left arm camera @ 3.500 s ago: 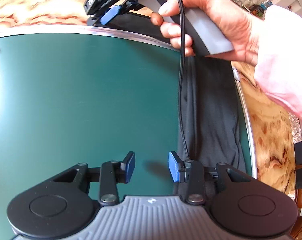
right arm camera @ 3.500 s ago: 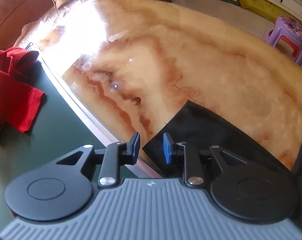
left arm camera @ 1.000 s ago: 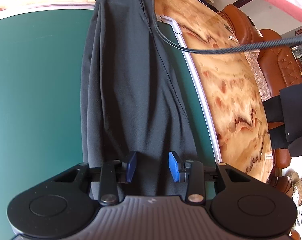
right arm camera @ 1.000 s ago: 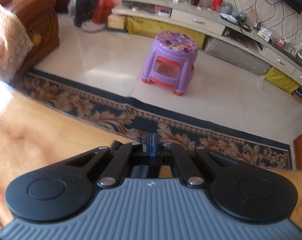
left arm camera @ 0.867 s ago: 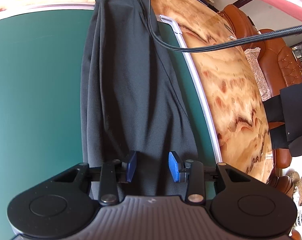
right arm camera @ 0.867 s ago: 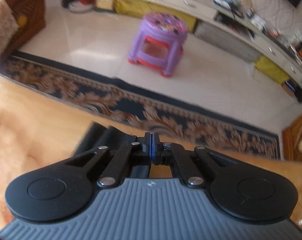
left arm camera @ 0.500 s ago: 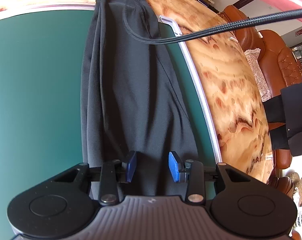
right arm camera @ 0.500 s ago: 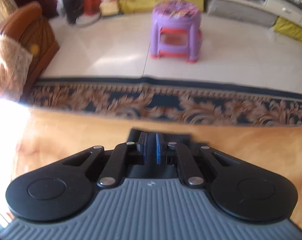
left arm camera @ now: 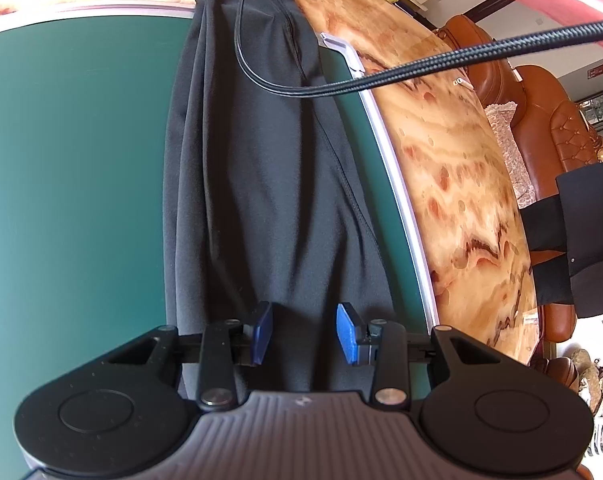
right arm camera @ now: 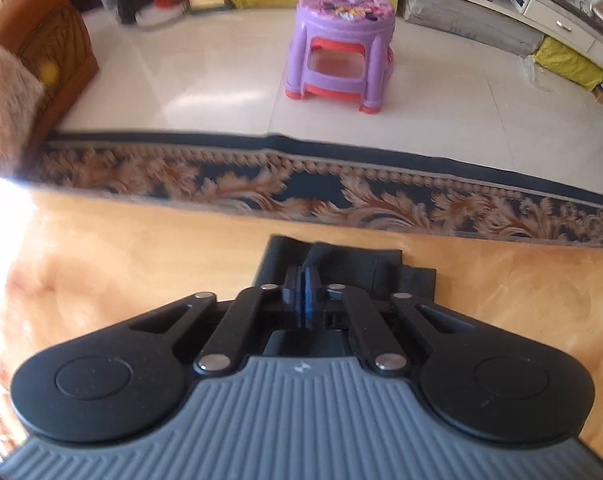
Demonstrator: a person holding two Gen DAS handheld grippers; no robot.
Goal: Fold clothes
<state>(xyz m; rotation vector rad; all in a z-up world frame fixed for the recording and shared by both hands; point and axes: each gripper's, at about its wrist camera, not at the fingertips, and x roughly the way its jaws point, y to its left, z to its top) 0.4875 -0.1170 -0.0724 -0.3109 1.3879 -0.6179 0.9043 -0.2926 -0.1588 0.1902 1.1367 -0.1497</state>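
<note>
Right tool [right arm camera: 302,294] clamped on the far end of the long black stretchy trousers [left arm camera: 269,168]; left tool [left arm camera: 304,334] apart above them.
I should keep tension, carrying that end back over the green mat [left arm camera: 69,152] on the marble bench [left arm camera: 453,168], edges matched.

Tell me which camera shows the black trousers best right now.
The left wrist view: the black trousers stretch lengthwise along the green mat, waistband at the far end, between the open left gripper fingers. The right wrist view shows only a bunched dark edge pinched in the shut right gripper.
</note>
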